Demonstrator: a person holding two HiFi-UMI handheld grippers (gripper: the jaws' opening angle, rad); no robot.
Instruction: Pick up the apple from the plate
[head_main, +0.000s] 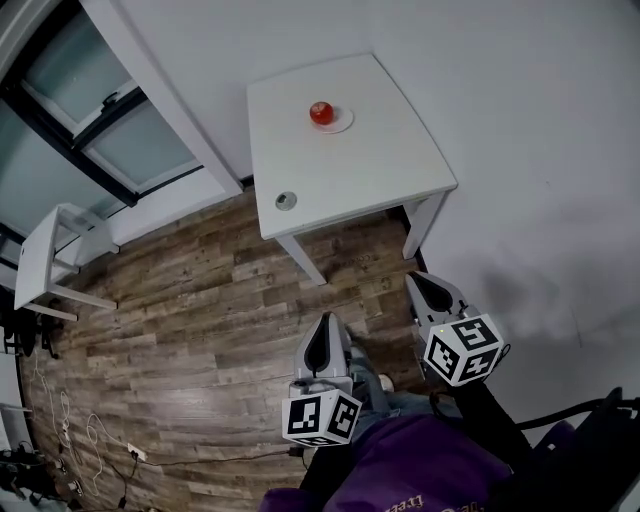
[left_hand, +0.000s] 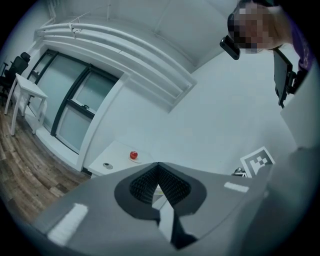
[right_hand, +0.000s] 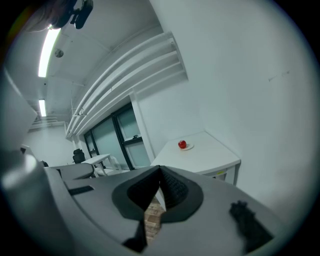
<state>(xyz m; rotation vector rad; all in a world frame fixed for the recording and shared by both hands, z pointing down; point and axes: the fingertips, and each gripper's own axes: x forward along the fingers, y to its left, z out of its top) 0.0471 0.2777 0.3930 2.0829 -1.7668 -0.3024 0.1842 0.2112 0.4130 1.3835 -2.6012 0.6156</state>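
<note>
We see the apple (head_main: 321, 112), red and upright, sitting on a small white plate (head_main: 343, 122) near the far edge of the white table (head_main: 400, 170), in the upper middle of the head view. On the same table, close to its near left corner and well apart from the plate, lies a small round grey object (head_main: 286, 200). Both grippers are low in the frame over the wooden floor (head_main: 200, 300), well short of the table. The left gripper (head_main: 324, 325) is in the lower middle with its marker cube (head_main: 320, 417) below it, and the right gripper (head_main: 420, 282) is to the right of it with its own marker cube (head_main: 462, 348). In the left gripper view we find the left gripper's (left_hand: 158, 167) jaws pressed together at the tips with nothing between them. The apple (left_hand: 133, 155) shows small above and to the left of them, on the table (left_hand: 117, 150) against the white wall. In the right gripper view the right gripper's (right_hand: 160, 172) jaws likewise meet at the tips and pinch nothing. The apple (right_hand: 182, 144) on its plate (right_hand: 188, 147) lies above and slightly right of them, at the back of the table (right_hand: 210, 155). At the bottom of the head view we make out a purple garment (head_main: 420, 470) on the person. A second white table (head_main: 45, 250) stands at the left edge below a dark-framed window (head_main: 90, 110), and loose cables (head_main: 70, 430) trail across the floor in the lower left corner.
</note>
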